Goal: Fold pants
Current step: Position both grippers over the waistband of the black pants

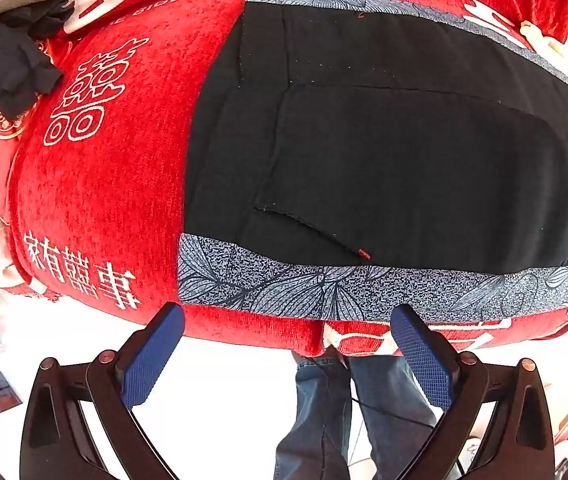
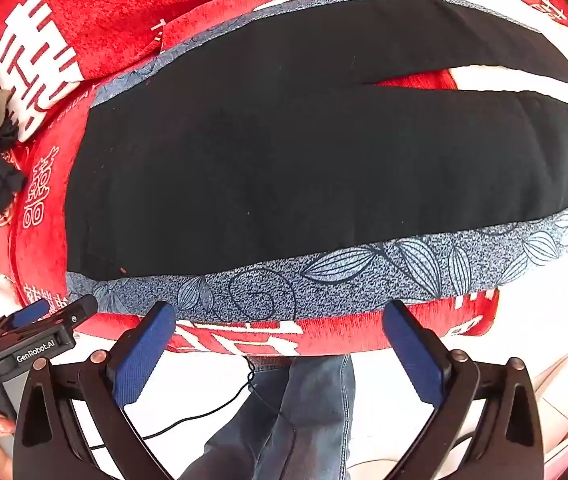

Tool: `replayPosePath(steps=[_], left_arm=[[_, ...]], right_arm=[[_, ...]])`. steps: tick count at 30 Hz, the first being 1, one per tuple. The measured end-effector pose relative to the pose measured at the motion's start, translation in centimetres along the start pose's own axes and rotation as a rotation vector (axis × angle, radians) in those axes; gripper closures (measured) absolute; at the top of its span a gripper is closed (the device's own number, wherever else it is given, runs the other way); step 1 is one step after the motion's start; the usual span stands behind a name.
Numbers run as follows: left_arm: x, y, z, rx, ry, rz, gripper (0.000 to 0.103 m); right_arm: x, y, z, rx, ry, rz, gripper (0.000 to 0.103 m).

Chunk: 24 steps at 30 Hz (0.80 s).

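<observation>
Black pants point(image 2: 284, 168) lie flat across centre frame on a grey leaf-print cloth point(image 2: 364, 276), itself spread over a red cushion point(image 1: 95, 184). Waistband at left, legs parting toward upper right. No fold made yet, by the look of it.

Left gripper point(image 1: 288, 344) and right gripper point(image 2: 279, 340) both hover at lower frame just off the near edge, jaws spread wide, holding nothing.

Judgement: pinch only the pants fabric at the near edge, not the cloth beneath. Dark bundle point(image 1: 7, 64) at upper left sits well apart.
</observation>
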<state>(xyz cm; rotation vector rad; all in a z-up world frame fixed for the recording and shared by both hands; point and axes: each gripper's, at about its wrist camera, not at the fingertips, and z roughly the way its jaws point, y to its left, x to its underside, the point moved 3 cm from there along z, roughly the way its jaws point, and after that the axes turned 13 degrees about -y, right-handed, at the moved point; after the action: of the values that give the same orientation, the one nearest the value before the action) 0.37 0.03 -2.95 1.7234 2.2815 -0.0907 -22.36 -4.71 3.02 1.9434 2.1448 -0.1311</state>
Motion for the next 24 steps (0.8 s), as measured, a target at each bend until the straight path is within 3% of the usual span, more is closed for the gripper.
replayPosePath(steps=[11,24], left_arm=[[0.4,1.3,0.1,0.004,0.002,0.008,0.0],[0.4,0.3,-0.2,-0.007,-0.025,0.018,0.0]], right_arm=[[0.2,1.1,1.1,0.015,-0.026,0.014,0.0],[0.3,2.8,1.8,0.022,-0.041,-0.003,0.0]])
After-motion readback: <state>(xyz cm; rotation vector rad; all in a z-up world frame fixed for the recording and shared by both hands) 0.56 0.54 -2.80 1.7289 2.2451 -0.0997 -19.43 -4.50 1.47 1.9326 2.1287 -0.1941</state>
